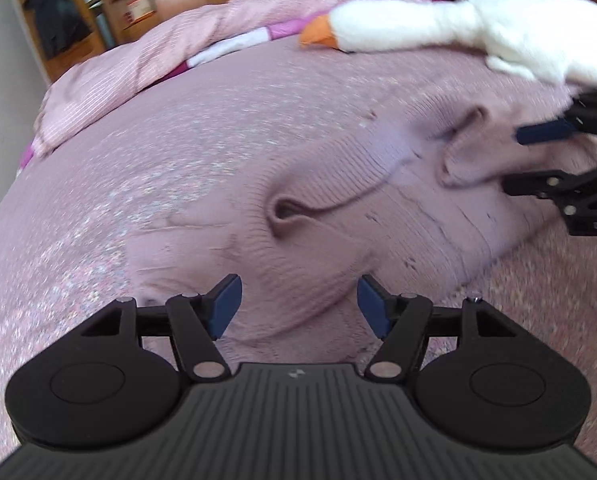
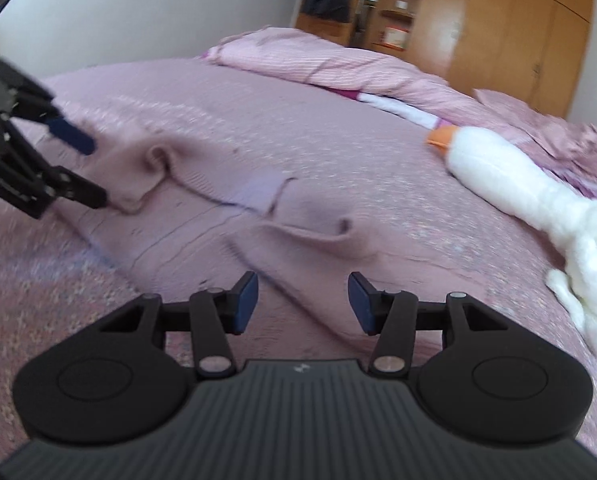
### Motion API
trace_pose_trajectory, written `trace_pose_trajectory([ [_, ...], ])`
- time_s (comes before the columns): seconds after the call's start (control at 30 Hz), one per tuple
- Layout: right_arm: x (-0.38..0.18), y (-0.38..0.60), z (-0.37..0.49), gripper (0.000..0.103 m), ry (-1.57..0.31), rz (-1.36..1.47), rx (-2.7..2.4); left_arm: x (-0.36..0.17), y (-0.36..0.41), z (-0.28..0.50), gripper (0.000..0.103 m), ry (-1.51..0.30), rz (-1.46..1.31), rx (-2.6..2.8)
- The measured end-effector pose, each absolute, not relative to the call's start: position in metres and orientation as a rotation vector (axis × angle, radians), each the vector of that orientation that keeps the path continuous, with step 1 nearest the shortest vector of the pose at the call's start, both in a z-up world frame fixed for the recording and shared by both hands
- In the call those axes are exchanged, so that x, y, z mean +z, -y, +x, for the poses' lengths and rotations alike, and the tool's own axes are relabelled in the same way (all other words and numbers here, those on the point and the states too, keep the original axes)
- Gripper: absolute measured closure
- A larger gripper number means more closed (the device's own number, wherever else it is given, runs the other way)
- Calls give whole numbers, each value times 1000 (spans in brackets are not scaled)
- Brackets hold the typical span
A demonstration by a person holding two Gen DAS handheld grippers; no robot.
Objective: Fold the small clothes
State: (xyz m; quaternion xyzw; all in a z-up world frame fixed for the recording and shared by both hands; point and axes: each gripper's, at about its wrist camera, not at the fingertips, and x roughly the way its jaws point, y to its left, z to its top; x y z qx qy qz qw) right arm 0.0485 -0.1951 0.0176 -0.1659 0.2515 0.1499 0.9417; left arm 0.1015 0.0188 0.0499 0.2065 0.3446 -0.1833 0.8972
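Sweater (image 1: 338, 216) on bed; "DAS" readable on right tongs (image 1: 514, 156).

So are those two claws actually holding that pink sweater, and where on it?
Neither holds it. The left gripper and the right gripper are both open over the sweater, with nothing between their blue pads.

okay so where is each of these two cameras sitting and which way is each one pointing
Left wrist view: rides the left tongs, open, facing across the bed toward the wardrobe shelves; right tongs enter at right.
Right wrist view: rides the right tongs, open, facing the same way; left tongs enter at left.
Both share the pink knit garment, the plush goose and the bedspread.
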Motion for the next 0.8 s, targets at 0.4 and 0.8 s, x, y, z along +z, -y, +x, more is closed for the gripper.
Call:
trace_pose_trajectory([
  [0.4, 13, 198, 73, 92, -491, -257, 229, 44, -20, 114, 84, -616, 492, -336],
  [0.8, 34, 279, 119, 92, -458, -43, -43, 58, -85, 206, 83, -655, 188, -106],
])
